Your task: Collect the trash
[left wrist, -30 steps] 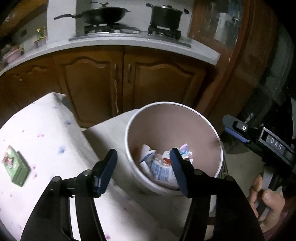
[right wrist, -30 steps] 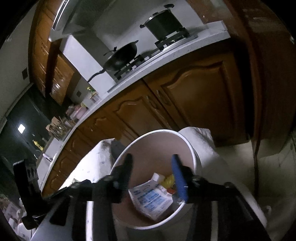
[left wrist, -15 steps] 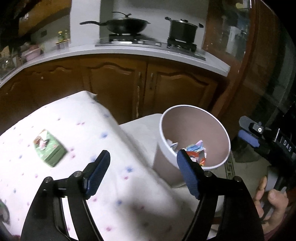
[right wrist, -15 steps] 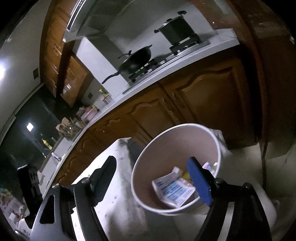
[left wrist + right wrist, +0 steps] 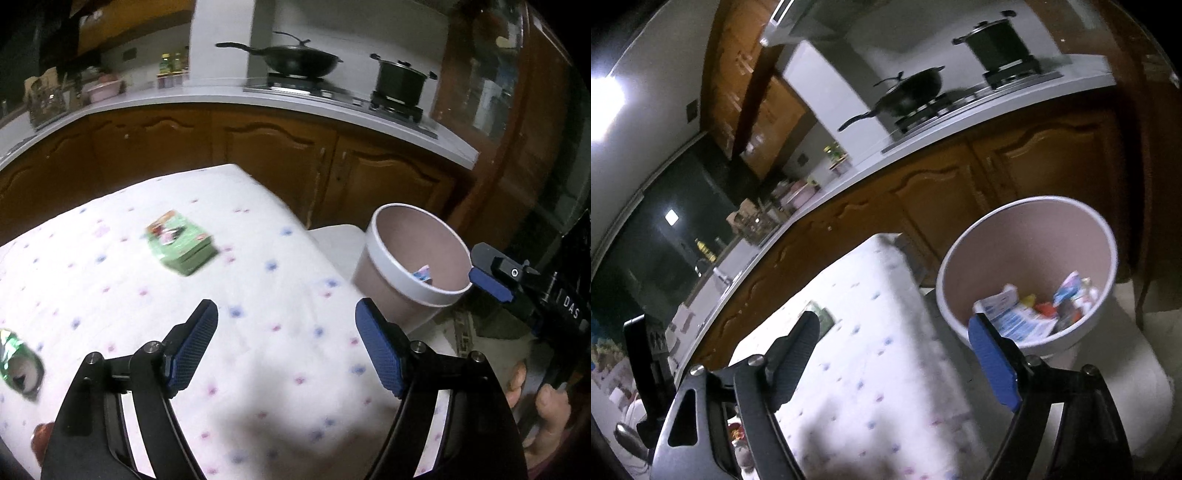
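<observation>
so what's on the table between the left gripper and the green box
Nothing: in the left wrist view only bare dotted tablecloth lies between the open left gripper and the green box.

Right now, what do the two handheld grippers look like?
Both are black metal frames with silver bolts. The left gripper has two textured blue pads. The right gripper shows one blue finger and one dark one; its body bears white "DAS" lettering.
</observation>
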`<state>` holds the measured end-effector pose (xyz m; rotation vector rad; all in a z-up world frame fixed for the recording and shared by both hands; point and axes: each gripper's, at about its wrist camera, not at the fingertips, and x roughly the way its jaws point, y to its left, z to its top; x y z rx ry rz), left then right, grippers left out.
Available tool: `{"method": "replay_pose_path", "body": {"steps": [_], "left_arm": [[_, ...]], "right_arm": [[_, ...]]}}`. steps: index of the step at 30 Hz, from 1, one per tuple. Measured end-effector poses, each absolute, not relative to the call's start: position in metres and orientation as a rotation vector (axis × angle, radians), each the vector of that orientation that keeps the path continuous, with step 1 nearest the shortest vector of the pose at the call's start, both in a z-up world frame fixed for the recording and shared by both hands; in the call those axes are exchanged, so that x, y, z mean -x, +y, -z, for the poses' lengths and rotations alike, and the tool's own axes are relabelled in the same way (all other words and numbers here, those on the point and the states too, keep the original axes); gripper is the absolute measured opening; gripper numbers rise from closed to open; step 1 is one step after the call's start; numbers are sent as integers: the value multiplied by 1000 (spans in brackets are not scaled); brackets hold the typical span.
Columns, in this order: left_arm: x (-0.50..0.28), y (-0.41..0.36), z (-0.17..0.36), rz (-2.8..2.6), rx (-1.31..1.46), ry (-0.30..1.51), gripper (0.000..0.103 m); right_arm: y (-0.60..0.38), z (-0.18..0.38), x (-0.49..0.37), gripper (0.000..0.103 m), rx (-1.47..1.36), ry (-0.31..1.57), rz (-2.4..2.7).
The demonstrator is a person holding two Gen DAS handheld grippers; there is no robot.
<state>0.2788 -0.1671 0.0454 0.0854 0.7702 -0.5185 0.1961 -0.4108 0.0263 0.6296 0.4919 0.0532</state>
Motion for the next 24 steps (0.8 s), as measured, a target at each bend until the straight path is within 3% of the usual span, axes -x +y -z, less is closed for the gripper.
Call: {"method": "replay_pose_path", "body": {"steps": [24], "left_arm": [[-211,-12,-40,337,26,686,80]], "right_arm": [[-259,-28,-166,90,-417,482,-165]]}}
